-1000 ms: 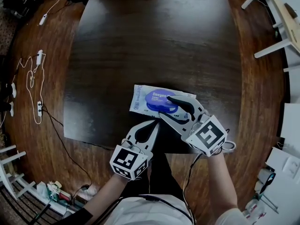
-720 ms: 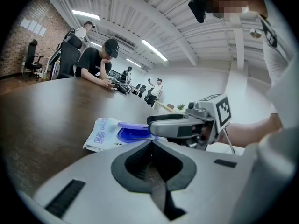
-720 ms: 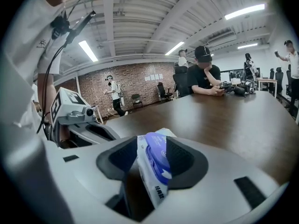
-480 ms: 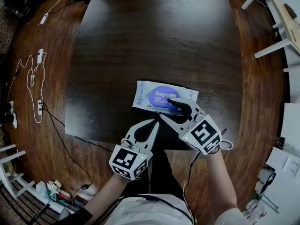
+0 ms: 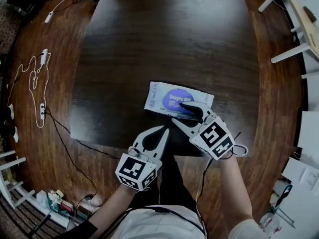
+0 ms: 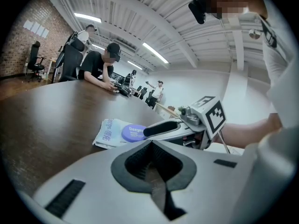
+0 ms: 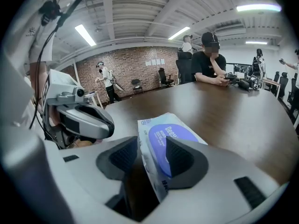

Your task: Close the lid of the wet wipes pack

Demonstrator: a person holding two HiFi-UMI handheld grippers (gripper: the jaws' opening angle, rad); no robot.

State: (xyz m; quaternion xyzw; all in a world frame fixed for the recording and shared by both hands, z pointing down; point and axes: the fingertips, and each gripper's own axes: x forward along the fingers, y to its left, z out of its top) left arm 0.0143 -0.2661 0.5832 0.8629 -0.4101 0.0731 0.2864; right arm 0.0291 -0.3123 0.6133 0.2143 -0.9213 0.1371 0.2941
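Wet wipes pack [image 5: 155,97] is on the big dark wooden table [image 5: 164,39], close to the near edge & a bit right of centre from where I'm watching. Table stands on a brown plank floor [image 5: 47,148], w/ white cables [image 5: 34,83] trailing along the left side and white furniture legs [image 5: 289,49] at upper right. In the right gripper view I see a person [image 7: 210,59] seated further along the table, w/ others standing further back by a brick wall. Next down in size are the two tools. Right gripper [image 5: 178,112] comes in from the near-right, its marker cube [image 5: 215,139] facing up at me. Its jaws are clamped on the pack's near edge: in the right gripper view the pack [image 7: 147,134] runs in between the two pads, printed face against one pad, back against the other as far as I can tell. Left gripper [image 5: 164,129] sits lower-left of it over the table's near edge, tips aimed toward the pack but apart from it, just beside the right tool's nearer jaw. Its jaws are pressed together w/ nothing between them, which the left gripper view confirms. Pack itself is white film w/ blue print, lying roughly crosswise to me. Smallest bit is the blue oval lid [image 5: 172,98] in the middle of the top face. It looks flat against the pack, and the right tool's farther jaw overlaps its near rim.
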